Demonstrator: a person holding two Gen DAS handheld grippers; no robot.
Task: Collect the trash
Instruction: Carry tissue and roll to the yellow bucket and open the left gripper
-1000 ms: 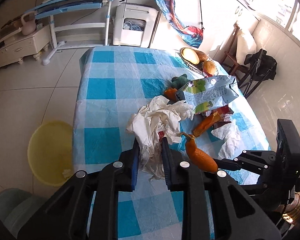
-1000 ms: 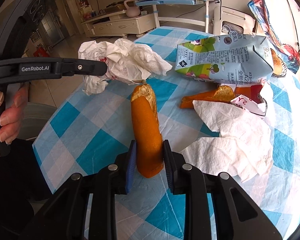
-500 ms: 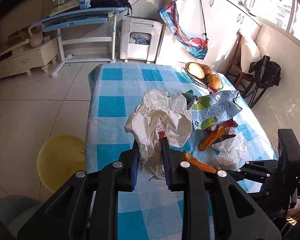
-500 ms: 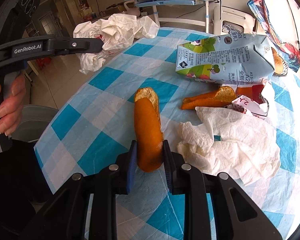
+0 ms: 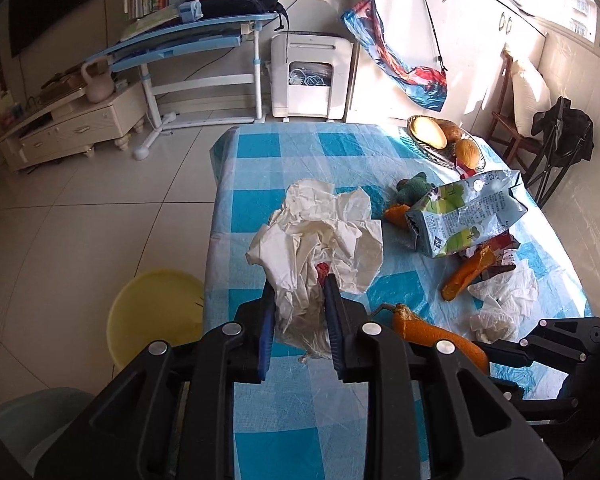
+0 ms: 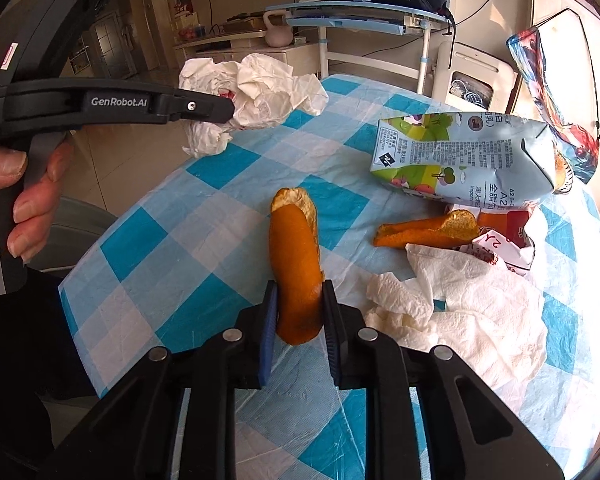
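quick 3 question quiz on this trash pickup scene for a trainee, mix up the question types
1. True or false: the left gripper is shut on the crumpled paper wad.
2. What does the right gripper hold? A) milk carton B) orange peel C) tissue
3. Fill in: the yellow basin stands on the ____ beside the table.

Key
1. True.
2. B: the orange peel; the milk carton and tissue lie on the table.
3. Floor.
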